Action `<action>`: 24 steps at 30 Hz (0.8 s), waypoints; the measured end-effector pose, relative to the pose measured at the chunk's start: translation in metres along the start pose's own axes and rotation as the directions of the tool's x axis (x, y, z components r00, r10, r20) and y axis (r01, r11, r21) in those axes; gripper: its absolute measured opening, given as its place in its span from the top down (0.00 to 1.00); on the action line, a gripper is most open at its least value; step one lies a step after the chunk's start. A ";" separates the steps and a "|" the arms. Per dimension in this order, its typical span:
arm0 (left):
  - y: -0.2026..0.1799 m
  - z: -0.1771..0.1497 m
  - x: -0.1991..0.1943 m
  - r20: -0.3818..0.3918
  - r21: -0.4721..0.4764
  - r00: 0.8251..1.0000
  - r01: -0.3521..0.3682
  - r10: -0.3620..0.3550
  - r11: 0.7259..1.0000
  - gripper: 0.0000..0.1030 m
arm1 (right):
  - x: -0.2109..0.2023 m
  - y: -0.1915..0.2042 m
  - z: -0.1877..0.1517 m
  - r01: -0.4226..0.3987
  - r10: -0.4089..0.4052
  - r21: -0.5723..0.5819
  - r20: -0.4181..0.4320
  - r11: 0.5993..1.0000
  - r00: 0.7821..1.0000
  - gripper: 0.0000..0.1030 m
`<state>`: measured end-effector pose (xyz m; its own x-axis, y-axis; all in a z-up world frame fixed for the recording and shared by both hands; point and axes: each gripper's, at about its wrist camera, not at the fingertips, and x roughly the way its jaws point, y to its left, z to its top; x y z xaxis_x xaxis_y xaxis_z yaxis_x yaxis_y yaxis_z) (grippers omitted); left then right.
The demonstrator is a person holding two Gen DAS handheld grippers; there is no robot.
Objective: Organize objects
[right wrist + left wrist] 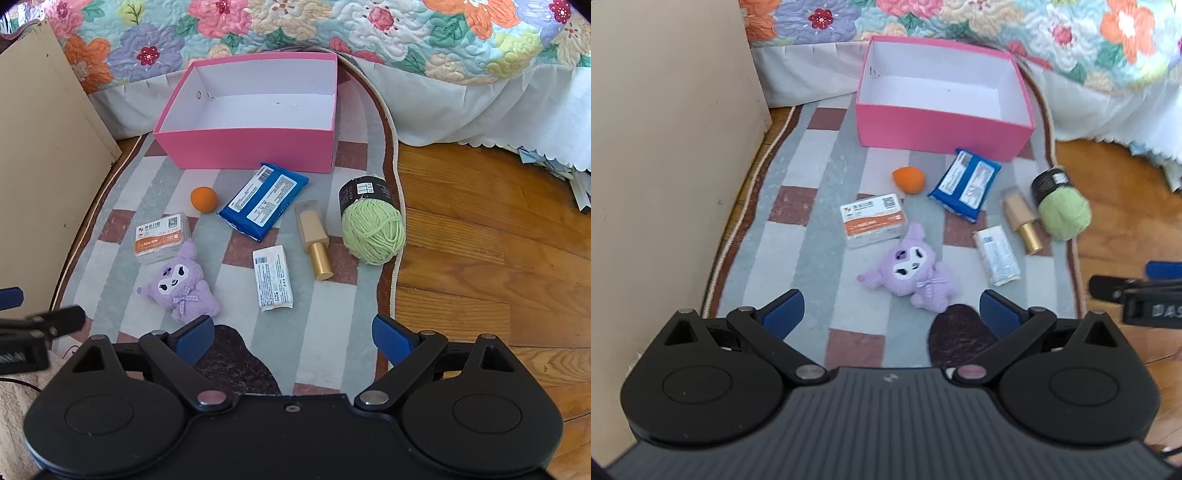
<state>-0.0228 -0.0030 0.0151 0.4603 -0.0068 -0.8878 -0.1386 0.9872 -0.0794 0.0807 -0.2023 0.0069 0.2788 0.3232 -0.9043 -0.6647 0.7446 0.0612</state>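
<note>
From the left wrist, the left gripper (892,314) is seen spread wide over the rug (812,184), nothing held between its blue pads. Just beyond it a purple plush toy (916,269) is laid face up, touching an orange-and-white packet (873,225). Further back an orange ball (908,180) and a blue wipes pack (964,184) are spotted in front of the pink box (942,136), which is shown empty. At right, a white packet (997,256), a gold bottle (1023,221) and a ball of green yarn (1063,214) are lined up near the rug's edge. The other tool is glimpsed at the far right.

From the right wrist, the right gripper (293,336) is likewise held wide apart and empty above the rug (332,295). The white packet (273,280) is seen just ahead, the plush toy (181,284) to its left, the gold bottle (316,240) and yarn (373,229) to its right, the box (243,151) behind.
</note>
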 end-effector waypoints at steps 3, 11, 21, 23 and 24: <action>0.005 0.000 -0.004 0.006 -0.022 1.000 0.000 0.000 1.000 0.00 | 0.000 0.002 0.001 0.001 0.000 -0.011 0.005 1.000 1.000 0.08; 0.009 -0.003 0.000 -0.033 -0.021 0.999 -0.008 0.007 1.000 0.01 | 0.006 0.008 0.001 -0.021 0.020 -0.025 -0.012 0.999 1.000 0.08; 0.006 -0.005 -0.001 -0.034 -0.039 0.999 -0.009 0.008 0.999 0.02 | 0.008 0.009 -0.001 -0.021 0.020 -0.036 -0.019 0.999 1.000 0.08; 0.006 -0.005 -0.002 -0.037 -0.042 0.999 -0.011 0.010 0.999 0.02 | 0.007 0.008 0.000 -0.020 0.020 -0.035 -0.019 0.999 1.000 0.08; 0.006 -0.005 -0.002 -0.040 -0.044 0.999 -0.016 0.014 0.999 0.02 | 0.007 0.008 -0.001 -0.020 0.020 -0.035 -0.018 0.999 1.000 0.08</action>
<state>-0.0288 0.0021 0.0137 0.4233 0.0006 -0.9060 -0.1842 0.9792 -0.0855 0.0769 -0.1941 0.0004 0.2529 0.3269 -0.9106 -0.6942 0.7169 0.0645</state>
